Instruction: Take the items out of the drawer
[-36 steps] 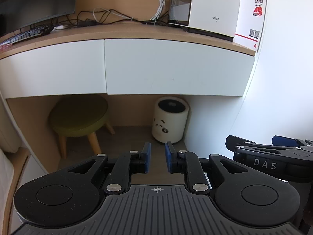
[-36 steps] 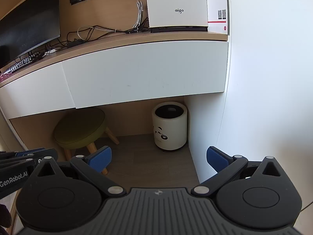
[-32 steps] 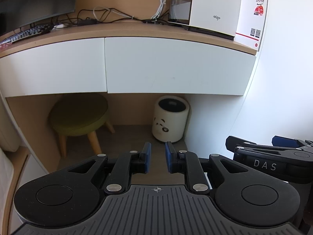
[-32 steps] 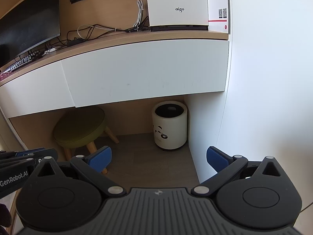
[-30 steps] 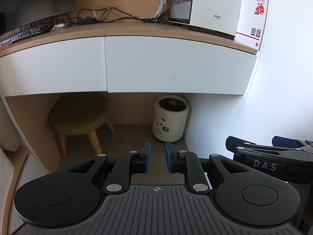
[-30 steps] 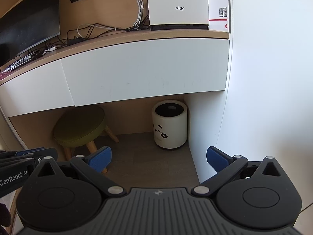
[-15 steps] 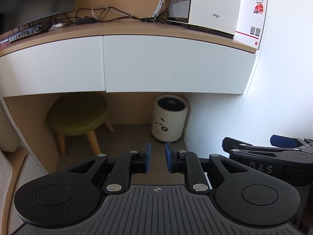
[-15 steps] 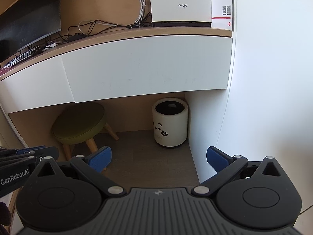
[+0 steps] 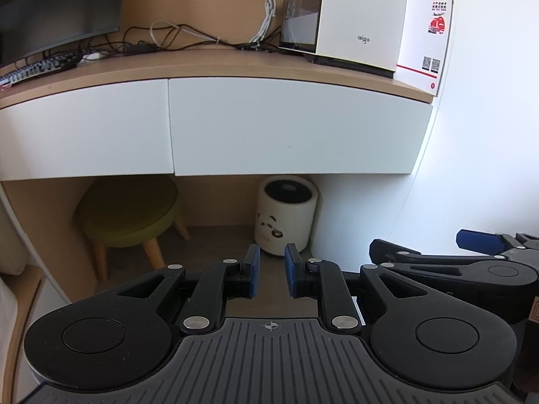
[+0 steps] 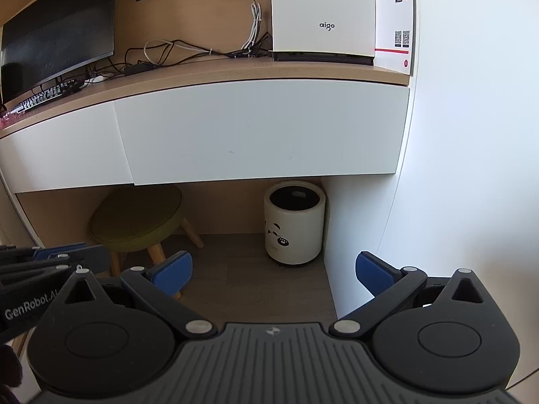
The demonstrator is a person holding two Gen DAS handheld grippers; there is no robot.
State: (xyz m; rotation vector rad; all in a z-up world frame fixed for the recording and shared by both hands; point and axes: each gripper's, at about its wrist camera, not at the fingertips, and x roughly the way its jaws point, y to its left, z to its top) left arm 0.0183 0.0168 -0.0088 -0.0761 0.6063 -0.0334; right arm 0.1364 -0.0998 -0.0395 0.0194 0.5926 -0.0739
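Note:
Two white handleless drawer fronts sit closed under the wooden desktop: a wide right drawer [image 9: 293,128] [image 10: 262,134] and a left drawer [image 9: 84,131] [image 10: 64,144]. Nothing inside them shows. My left gripper [image 9: 272,276] hangs well in front of and below the right drawer; its blue pads are nearly together, with a narrow gap and nothing between them. My right gripper [image 10: 273,274] is beside it to the right, at about the same distance from the drawers. It is wide open and empty.
Under the desk stand a green stool [image 9: 131,208] and a white panda bin [image 10: 293,222]. On the desktop are a white computer case [image 10: 323,13], a red-and-white card [image 9: 426,43], cables, a keyboard [image 9: 40,67] and a monitor [image 10: 57,30]. A white wall [image 10: 471,134] closes the right side.
Both cameras have risen and drawn a little closer to the desk, so more of the desktop shows. The fingers of both grippers have kept their spacing.

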